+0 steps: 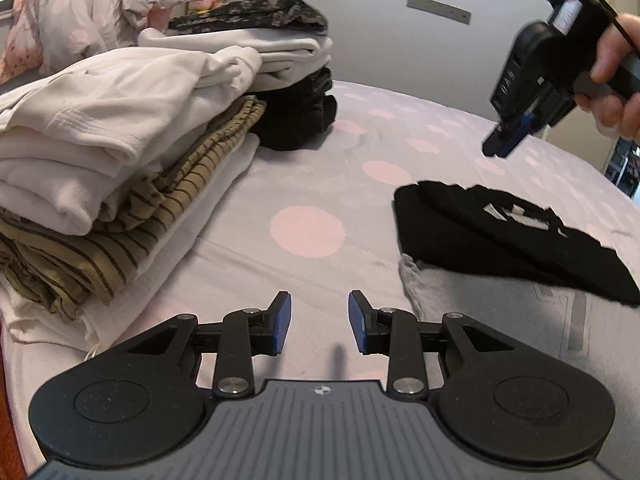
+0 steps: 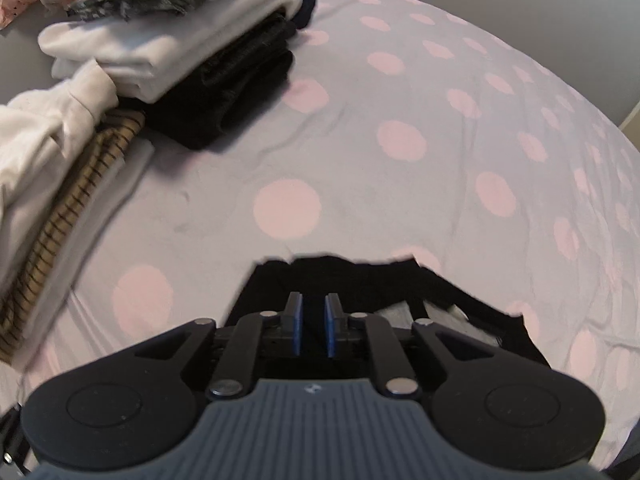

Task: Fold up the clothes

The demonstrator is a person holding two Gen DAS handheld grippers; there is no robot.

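A folded black garment (image 1: 500, 232) with a white print lies on the bed at the right, on top of a grey garment (image 1: 480, 300). It also shows in the right wrist view (image 2: 360, 284), below and just ahead of the fingers. My left gripper (image 1: 319, 320) is open and empty, low over the sheet, left of the black garment. My right gripper (image 2: 313, 320) hovers above the black garment with its jaws close together, a narrow gap between the pads and nothing held. In the left wrist view the right gripper (image 1: 500, 144) hangs in the air above the garment.
A polka-dot bed sheet (image 1: 308, 184) covers the bed. A stack of white and olive striped folded clothes (image 1: 100, 168) sits at the left. Behind it is a second stack of patterned, white and black clothes (image 1: 288, 76). Pillows (image 1: 80, 12) lie at the far left.
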